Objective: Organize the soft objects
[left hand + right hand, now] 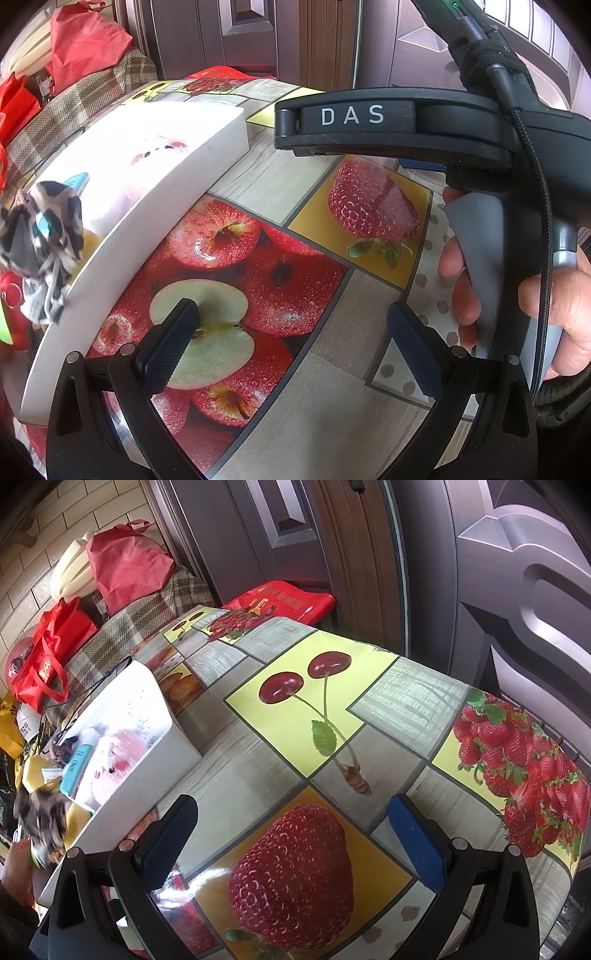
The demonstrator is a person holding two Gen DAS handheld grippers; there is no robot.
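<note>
Both claws are hovering wide and empty over the fruit-print tablecloth (325, 716). The white box (155, 206) of soft toys is lying to their left, long axis running away from the cameras, nearer the left gripper (295, 347) than the right gripper (291, 842) (a pink plush (118, 753) is showing inside). Brown doors (480, 572) are standing behind.

The table (325, 716) under its glossy fruit-print cloth lies bare across the middle and right, open to passage; the white rectangular foam box (147, 775) walls off the left side; in the left wrist view, the right gripper's black body (406, 122) crosses overhead at far right.
</note>
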